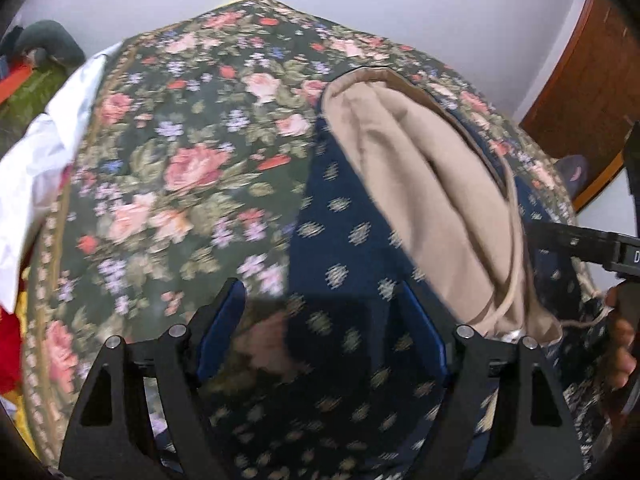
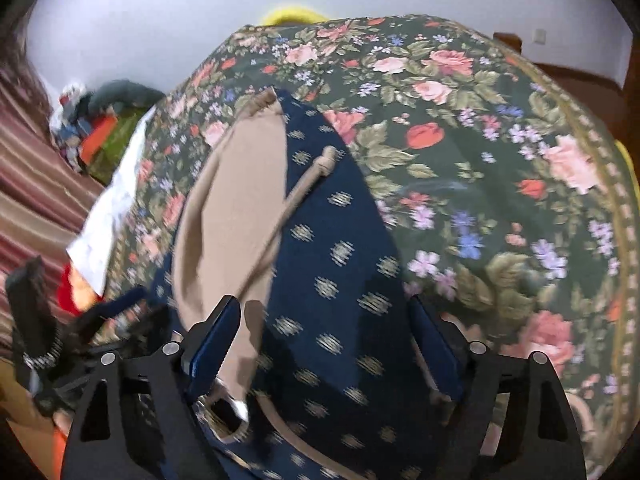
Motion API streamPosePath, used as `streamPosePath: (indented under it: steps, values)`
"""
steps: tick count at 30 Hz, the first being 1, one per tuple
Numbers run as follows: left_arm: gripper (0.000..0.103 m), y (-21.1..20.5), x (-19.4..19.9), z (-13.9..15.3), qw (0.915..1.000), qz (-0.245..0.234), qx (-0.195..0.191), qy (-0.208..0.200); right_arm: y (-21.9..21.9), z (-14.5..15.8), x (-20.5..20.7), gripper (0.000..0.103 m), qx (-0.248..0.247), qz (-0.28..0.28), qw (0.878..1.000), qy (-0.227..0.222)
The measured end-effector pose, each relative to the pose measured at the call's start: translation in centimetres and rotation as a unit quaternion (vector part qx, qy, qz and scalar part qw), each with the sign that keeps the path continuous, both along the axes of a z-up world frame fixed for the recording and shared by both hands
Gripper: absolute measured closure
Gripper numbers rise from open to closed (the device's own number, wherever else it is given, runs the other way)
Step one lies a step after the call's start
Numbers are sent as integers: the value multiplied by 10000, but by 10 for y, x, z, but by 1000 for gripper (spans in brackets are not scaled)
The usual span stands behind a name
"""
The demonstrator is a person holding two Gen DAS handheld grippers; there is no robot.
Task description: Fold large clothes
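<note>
Navy garment (image 1: 340,240) with beige lining (image 1: 420,200) lies on floral bedspread (image 1: 180,140) — under both grippers: left gripper (image 1: 320,320) wide, right gripper (image 2: 326,328) wide, neither gripping it.

Matt navy patterned cloth garment (image 2: 340,248) with smooth beige lining (image 1: 432,200).

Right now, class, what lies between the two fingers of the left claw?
In the left wrist view, the navy patterned garment fills the gap of the open left claw, with floral bedspread at its left edge.
</note>
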State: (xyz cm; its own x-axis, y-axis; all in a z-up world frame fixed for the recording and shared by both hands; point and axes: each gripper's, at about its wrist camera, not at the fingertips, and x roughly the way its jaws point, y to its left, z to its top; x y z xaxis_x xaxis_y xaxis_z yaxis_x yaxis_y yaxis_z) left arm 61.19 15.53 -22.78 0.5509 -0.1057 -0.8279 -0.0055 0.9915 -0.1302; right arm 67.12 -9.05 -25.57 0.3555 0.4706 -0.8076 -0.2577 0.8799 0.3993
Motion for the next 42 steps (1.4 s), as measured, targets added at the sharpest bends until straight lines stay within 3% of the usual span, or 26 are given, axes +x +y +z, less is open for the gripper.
streamPosePath:
  steps: [3, 6, 8, 11, 18, 23, 30, 34, 38, 42]
  values:
    - [31, -9, 6, -3, 9998, -25, -185, -3, 8, 0, -1, 34, 25, 89, 9999, -62]
    - [47, -21, 9, -4, 9996, -62, -285, 30, 15, 2, -7, 53, -223, 269, 9991, -223]
    - [71, -31, 8, -4, 9996, -135, -250, 76, 20, 3, -14, 71, -432, 480, 9973, -336]
    - [86, -40, 1, 2, 9995, -181, -208, 147, 18, 7, -24, 82, -234, 633, 9974, -247]
    - [89, -48, -55, 46, 9978, -628, -222, -25, 5, 37, -70, 83, 11, 1042, 9940, -321]
    - [89, -55, -103, 58, 9959, -840, -291, 145, -9, 55, -117, 83, 21, 1355, 9903, -318]
    - [88, -64, -169, 30, 9936, -896, -126, 678, -33, 37, -179, 82, -510, 1468, 9877, -145]
    - [85, -72, -202, 5, 9913, -927, 238, 899, -42, 26, -205, 82, -949, 1633, 9818, -175]
    - [84, -71, -225, -6, 9886, -887, 657, 1029, -49, 25, -229, 82, -1906, 1729, 9647, -564]
    - [75, -60, -237, 7, 9899, -834, 568, 991, -60, 40, -237, 82, -2049, 1618, 9612, -896]
